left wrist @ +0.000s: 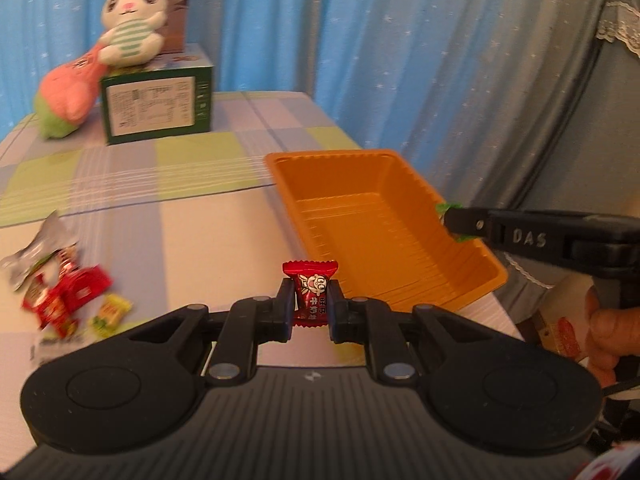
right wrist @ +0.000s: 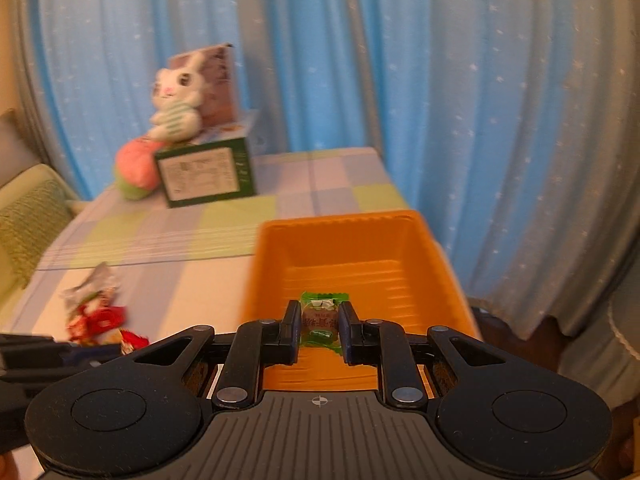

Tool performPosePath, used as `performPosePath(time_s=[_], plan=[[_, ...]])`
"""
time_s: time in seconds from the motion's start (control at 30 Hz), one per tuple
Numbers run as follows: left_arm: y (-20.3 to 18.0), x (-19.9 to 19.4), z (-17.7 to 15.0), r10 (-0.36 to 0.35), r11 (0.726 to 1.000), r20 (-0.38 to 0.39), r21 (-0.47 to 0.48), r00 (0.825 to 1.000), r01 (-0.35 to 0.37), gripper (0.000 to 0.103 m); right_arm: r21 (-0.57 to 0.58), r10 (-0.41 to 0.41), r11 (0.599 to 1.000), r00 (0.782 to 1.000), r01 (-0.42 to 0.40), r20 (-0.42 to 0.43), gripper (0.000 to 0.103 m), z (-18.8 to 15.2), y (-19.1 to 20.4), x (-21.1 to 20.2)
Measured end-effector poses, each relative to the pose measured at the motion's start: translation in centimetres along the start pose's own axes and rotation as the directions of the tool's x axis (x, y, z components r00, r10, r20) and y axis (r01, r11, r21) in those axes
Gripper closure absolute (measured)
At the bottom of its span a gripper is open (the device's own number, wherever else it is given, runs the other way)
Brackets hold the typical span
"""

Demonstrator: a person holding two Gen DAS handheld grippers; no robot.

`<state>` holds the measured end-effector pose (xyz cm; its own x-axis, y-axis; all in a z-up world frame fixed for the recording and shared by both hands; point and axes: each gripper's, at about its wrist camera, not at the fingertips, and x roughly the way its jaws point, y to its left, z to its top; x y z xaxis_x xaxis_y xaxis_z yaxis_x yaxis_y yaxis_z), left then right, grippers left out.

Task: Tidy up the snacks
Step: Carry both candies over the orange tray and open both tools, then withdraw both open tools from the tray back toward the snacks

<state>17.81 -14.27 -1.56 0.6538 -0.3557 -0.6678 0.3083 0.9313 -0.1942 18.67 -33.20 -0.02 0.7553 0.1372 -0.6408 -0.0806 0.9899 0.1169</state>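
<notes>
Our left tool (left wrist: pixel 311 306) has its fingers drawn in tight on a red wrapped candy (left wrist: pixel 311 294), which stands upright between the pads with its crimped top edge above them. The wrapper is glossy red with a small cartoon face and white characters. It hangs over the tabletop (left wrist: pixel 192 240), just beside the near left wall of the orange tray (left wrist: pixel 472 264).

Our right tool (right wrist: pixel 320 322) is likewise clamped, on a green wrapped candy (right wrist: pixel 322 318) with a brown label panel and frilled green ends. We hold it above the near end of the tray, over its ribbed floor. In the left wrist view the same tool reaches in over the tray's right rim, green wrapper showing at its tip.

A blurred heap of loose snacks (left wrist: pixel 64 292), mostly red with one yellow and one silver wrapper, lies on the tabletop well left of the tray. A plush rabbit (left wrist: pixel 132 20) sits on a green box (left wrist: pixel 156 104) at the far end.
</notes>
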Motion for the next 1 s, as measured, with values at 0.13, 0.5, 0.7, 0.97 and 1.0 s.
performPosePath(time_s=[0.13,0.5,0.7,0.97,1.0], plan=[[-1.4,2.4,1.5,-0.053,0.999,-0.017,0.012,0.998,0.053,0.089,0.007,-0.019,1.000,0.999,0.020,-0.036,0.083,0.0,-2.0,1.4],[-2.9,8.4,2.8,-0.080,0.995,-0.088,0.053,0.993,0.085,0.089,0.015,-0.038,0.999,0.995,0.039,-0.088,0.083,-0.3,-5.0,4.5],[-2.9,10.3,2.8,-0.088,0.994,-0.112,0.053,0.990,0.095,0.089,0.014,-0.040,0.999,0.993,0.042,-0.108,0.083,-0.5,-5.5,5.8],[-2.8,11.2,2.8,-0.079,0.994,-0.106,0.070,0.991,0.087,0.068,0.010,-0.050,0.999,0.992,0.052,-0.119,0.083,-0.5,-5.6,6.6],[-2.7,11.0,2.7,-0.077,0.994,-0.103,0.070,0.992,0.084,0.068,0.009,-0.050,0.999,0.992,0.052,-0.119,0.083,-0.5,-5.6,6.6]])
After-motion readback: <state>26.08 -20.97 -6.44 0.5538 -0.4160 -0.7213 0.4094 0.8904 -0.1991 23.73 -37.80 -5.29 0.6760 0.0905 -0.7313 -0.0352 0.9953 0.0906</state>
